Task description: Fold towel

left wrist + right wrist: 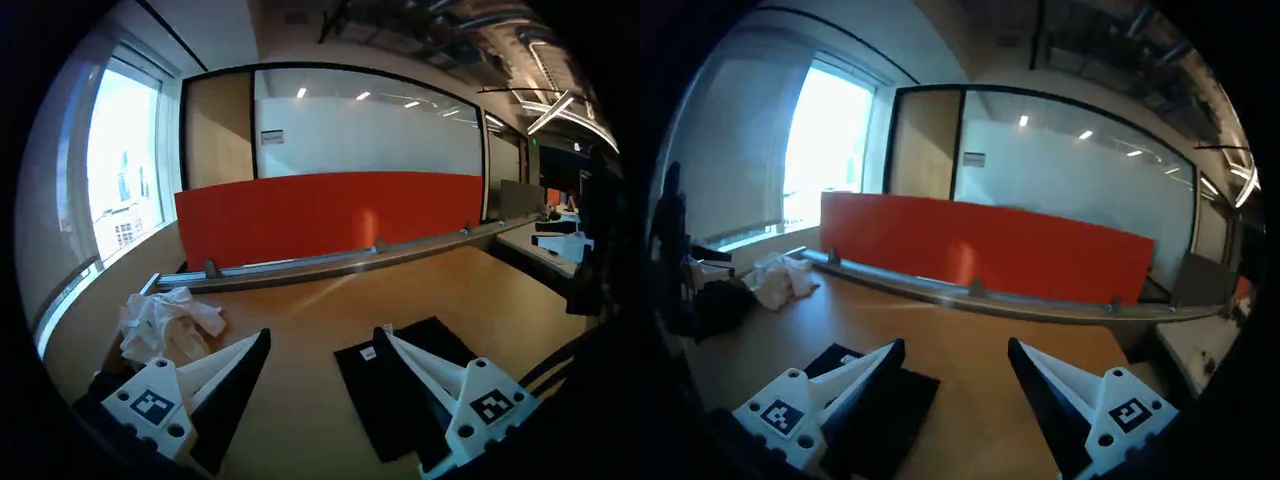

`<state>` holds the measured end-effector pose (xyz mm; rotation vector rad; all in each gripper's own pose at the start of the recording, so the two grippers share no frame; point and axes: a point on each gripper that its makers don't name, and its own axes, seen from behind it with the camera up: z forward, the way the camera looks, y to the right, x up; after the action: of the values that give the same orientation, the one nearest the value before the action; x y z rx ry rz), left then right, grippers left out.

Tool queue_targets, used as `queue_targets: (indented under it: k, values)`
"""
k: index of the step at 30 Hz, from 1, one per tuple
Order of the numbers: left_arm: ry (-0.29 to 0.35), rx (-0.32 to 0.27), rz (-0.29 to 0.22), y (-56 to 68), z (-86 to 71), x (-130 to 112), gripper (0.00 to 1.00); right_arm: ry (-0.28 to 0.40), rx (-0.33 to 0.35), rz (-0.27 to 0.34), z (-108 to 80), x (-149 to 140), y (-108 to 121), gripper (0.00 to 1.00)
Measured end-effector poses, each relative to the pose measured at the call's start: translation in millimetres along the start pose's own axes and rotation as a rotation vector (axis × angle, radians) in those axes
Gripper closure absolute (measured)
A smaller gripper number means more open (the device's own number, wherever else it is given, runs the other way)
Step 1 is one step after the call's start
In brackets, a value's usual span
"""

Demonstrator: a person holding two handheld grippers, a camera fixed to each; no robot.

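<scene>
Black towel (358,386) lies on the desk (320,298) beneath left tool (322,334) and right tool (956,344), both spread apart.

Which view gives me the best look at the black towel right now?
The left gripper view: the black towel lies flat on the desk, far edge and white tag visible between the open fingers. The right gripper view shows one corner low on the left, partly hidden behind a finger.
</scene>
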<state>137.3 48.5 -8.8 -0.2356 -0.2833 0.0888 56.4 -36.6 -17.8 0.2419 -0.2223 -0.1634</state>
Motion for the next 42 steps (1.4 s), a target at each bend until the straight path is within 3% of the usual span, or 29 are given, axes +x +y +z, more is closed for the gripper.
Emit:
queue_targets:
  k: [8,15,26,42]
  values:
    - [-0.108,-0.117,0.038,24.1,-1.2,-27,0.06,-0.152,0.14,-0.081,-6.1,-34,-21,0.0]
    - [-0.159,-0.167,0.075,37.3,-1.2,-49,0.06,-0.227,0.218,-0.125,-9.8,-60,-37,0.0]
    - [-0.209,-0.207,0.102,54.3,1.9,-90,0.06,-0.275,0.263,-0.136,-7.9,-101,-50,0.0]
    - [-0.316,-0.244,0.129,73.9,18.9,-172,0.06,-0.308,0.288,-0.141,5.4,-165,-70,0.0]
